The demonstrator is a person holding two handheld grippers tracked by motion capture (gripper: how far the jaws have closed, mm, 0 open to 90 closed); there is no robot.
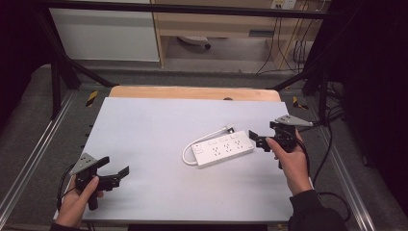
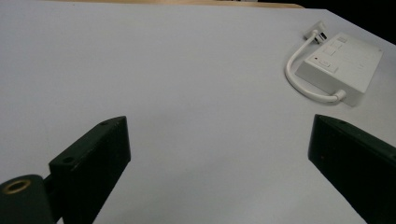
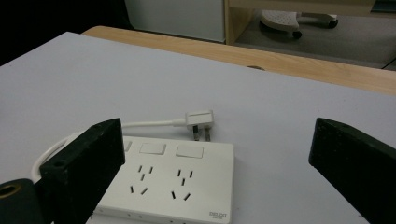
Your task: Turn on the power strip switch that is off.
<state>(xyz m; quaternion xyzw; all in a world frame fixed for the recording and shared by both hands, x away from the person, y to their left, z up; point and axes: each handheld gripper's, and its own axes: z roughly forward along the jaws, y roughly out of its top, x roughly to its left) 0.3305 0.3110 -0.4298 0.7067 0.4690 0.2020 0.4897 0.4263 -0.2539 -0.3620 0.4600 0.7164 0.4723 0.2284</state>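
**Both grippers open, power strip lies right of centre**

Near the front left corner of the pale grey surface (image 1: 144, 125), a hand (image 1: 77, 204) holds the left gripper (image 1: 115, 173). Its fingers (image 2: 93, 163) are spread wide with nothing between them, just above bare surface, and they point toward the middle of the surface.

Right of centre lies the white power strip (image 1: 223, 150), flat, sockets up, turned at a slant to the surface's edges. Its short white cable (image 1: 186, 155) loops out from the left end and runs along the far side to the plug (image 3: 200, 121), which rests on the surface just beside the strip's far edge. In the right gripper view three switches sit in a row above the socket holes.

By the right edge, the other hand (image 1: 293, 163) holds the right gripper (image 1: 257, 139) at the strip's right end. Its fingers (image 3: 88, 163) are also wide apart and hold nothing; one stands over the strip's near corner, the other well off to the side over bare surface.
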